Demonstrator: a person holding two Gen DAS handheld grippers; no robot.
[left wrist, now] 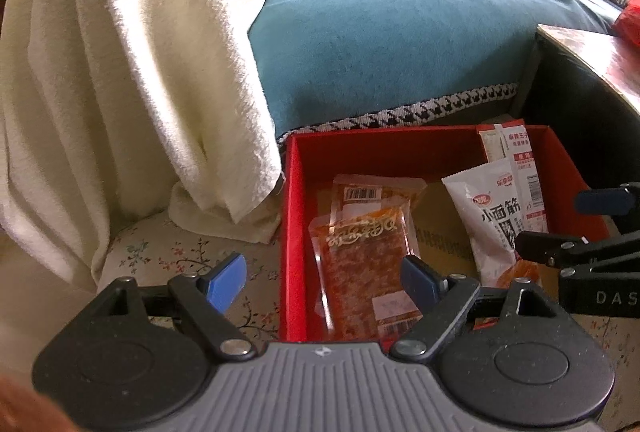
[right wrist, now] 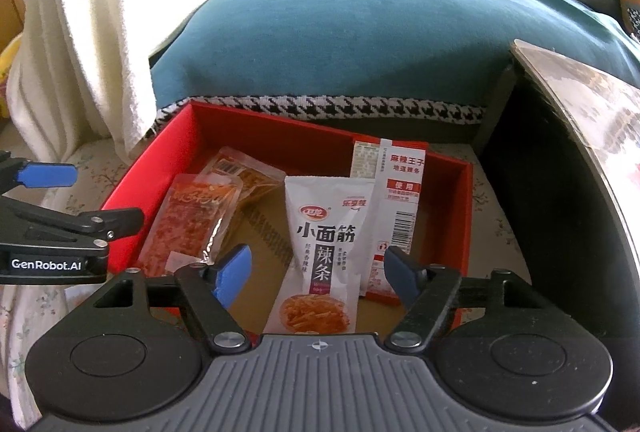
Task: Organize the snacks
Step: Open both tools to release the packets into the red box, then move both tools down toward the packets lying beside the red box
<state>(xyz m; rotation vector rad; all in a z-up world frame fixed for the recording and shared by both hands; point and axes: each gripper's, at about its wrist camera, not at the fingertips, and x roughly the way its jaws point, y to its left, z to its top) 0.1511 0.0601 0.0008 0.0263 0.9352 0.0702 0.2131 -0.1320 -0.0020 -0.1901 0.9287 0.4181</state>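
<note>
One red box (right wrist: 132,167) contains four snack packets: two clear orange packets (right wrist: 188,220) (right wrist: 244,171), one white packet (right wrist: 324,244), and one white-and-red packet (right wrist: 400,199). Two grippers (left wrist: 324,280) (right wrist: 316,272) are present.

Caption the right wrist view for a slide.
Open right gripper above a white snack pouch lying in the red box with three other packets.

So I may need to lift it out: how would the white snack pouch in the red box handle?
The white snack pouch looks like thin, glossy film, so probably floppy and a bit slippery. It leans on another packet, so a push may topple it.
</note>
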